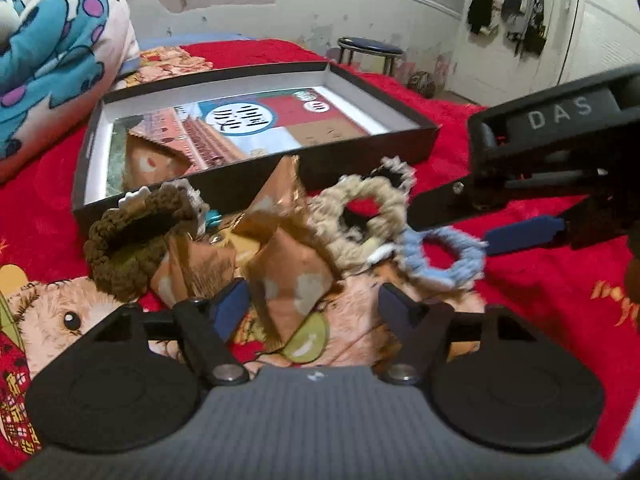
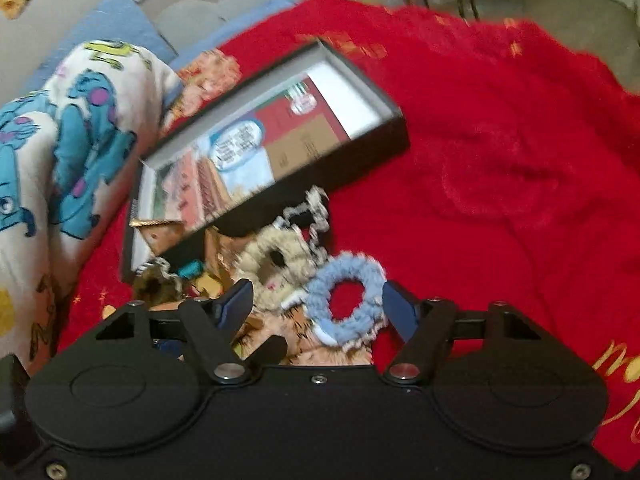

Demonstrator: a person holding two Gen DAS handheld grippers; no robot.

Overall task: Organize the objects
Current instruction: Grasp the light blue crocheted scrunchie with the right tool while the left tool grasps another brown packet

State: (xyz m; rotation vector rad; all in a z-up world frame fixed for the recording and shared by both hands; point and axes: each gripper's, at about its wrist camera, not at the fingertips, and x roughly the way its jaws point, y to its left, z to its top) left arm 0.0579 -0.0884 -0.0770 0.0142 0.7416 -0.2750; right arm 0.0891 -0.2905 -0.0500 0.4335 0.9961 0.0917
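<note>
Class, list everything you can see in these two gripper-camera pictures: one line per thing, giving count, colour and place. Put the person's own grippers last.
box: one, black with pale lining, open, on the blanket behind the pile; a printed card lies in it.
folded paper packets: at least three, brown with pale spots; two in front of the box, one inside its near-left corner.
brown scrunchie: one, left of the pile.
beige scrunchie: one, middle of the pile.
blue scrunchie: one, light blue, right of the pile.
blanket: one, red, under everything.
cartoon quilt: one, white and blue, left of the box.
stool: one, dark seat, beyond the bed.
left gripper: open, a packet between its fingers.
right gripper: open, the blue scrunchie between its fingers.
</note>
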